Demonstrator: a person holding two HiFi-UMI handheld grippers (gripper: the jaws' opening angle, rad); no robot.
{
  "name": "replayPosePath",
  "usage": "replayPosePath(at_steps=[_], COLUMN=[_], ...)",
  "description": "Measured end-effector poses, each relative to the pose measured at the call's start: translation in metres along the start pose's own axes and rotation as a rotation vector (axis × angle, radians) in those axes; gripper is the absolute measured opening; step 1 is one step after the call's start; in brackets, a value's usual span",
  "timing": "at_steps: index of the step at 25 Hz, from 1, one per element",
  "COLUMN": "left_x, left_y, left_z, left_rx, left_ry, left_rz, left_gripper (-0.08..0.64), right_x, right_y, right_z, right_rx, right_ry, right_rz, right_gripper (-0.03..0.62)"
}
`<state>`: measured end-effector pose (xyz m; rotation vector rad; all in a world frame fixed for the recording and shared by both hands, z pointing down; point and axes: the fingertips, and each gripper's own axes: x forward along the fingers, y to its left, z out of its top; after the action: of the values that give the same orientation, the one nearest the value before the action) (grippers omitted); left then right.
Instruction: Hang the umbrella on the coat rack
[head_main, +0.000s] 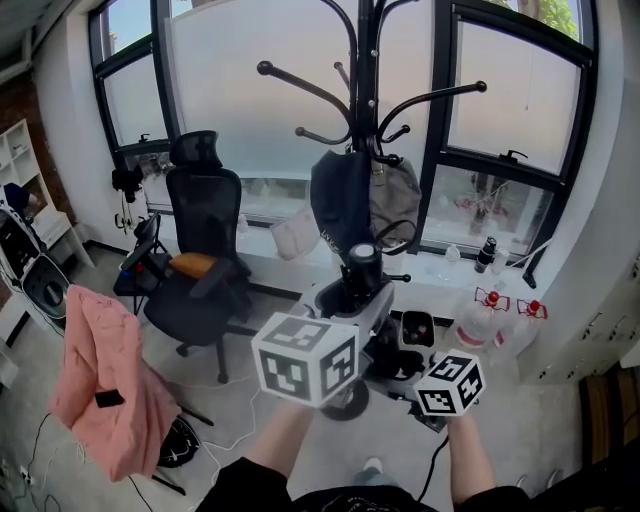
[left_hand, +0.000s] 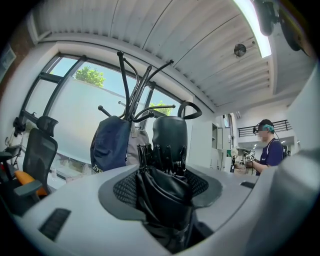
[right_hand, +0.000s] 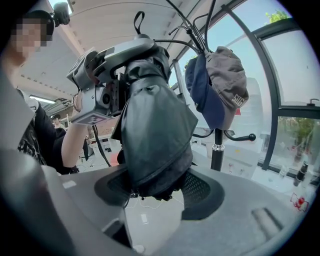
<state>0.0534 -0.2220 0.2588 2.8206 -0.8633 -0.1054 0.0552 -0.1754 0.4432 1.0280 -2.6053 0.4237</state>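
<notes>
Window (head_main: 510, 90), coat rack (head_main: 366, 60) just beyond umbrella (head_main: 362, 262)

Bright window (head_main: 250, 100) daylight, backlit silhouettes, fisheye-warped edges

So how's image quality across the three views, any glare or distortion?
Head view: fisheye bows the black window frames, with strong backlight behind the black metal coat rack. Left gripper view: ceiling strip light blown out, corners vignetted. Right gripper view: black folded umbrella dark against the daylight.
</notes>
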Motion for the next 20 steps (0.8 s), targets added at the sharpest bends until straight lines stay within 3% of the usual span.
replayPosePath(at_steps=[20], left_x=[0.051], left_y=[0.035], left_z=[0.044], left_rx=[0.041], left_ry=[-0.029], left_rz=[0.109], left_gripper=[0.229], right_x=[0.013], right_y=[-0.057], right_z=[0.055], right_rx=[-0.054], right_ry=[-0.029], right_rz=[0.139], right_gripper=[0.258])
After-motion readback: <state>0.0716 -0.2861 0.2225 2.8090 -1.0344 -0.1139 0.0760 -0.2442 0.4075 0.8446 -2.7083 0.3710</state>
